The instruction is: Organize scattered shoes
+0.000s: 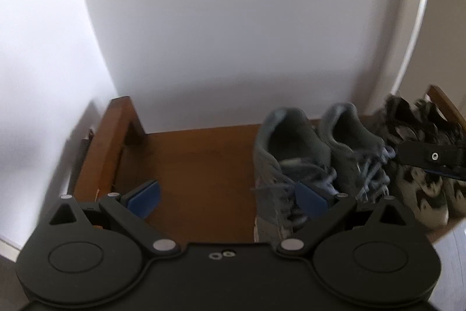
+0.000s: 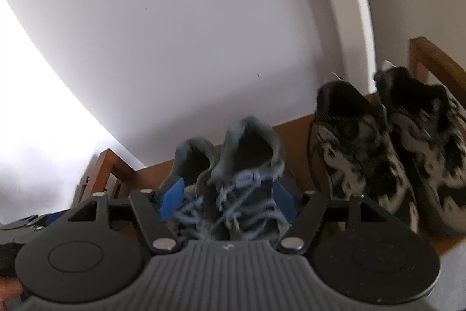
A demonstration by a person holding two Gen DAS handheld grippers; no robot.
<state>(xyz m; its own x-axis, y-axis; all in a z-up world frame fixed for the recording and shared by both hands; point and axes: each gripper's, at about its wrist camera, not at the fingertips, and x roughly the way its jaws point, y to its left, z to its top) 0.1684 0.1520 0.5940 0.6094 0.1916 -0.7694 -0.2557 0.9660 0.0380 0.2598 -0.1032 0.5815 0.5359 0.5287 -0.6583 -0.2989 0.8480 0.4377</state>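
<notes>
The right gripper [image 2: 228, 197] has its jaws spread wide, blue pads [image 2: 171, 201] standing either side of the laced front of the grey-blue sneakers [image 2: 233, 165]. The pads do not clearly press on the shoes; whether the right pad brushes the upper is hard to tell through the blur. Both sneakers stand upright side by side on the wooden shoe rack [image 2: 297, 127], long axes running from the gripper towards the white wall [image 2: 174, 34], heels at the wall and laced toes towards the camera. Their toe ends are hidden under the gripper body. Just to their right, apart from them, sits a pair of black-and-grey patterned sneakers [image 2: 361, 147], set the same way, the outer one cut off at the picture's edge.

The left gripper [image 1: 228, 198] is also wide open and holds nothing. Its left pad [image 1: 145, 198] hangs over bare shelf wood [image 1: 198, 165]; its right pad lies in front of the laces of the nearer grey-blue sneaker [image 1: 279, 153], contact unclear. From this view the pair stands right of centre, heels to the wall, with the patterned pair [image 1: 419, 142] beyond, partly covered by a black finger of the right gripper [image 1: 431, 158] entering from the right edge. Motion blur softens everything here.
</notes>
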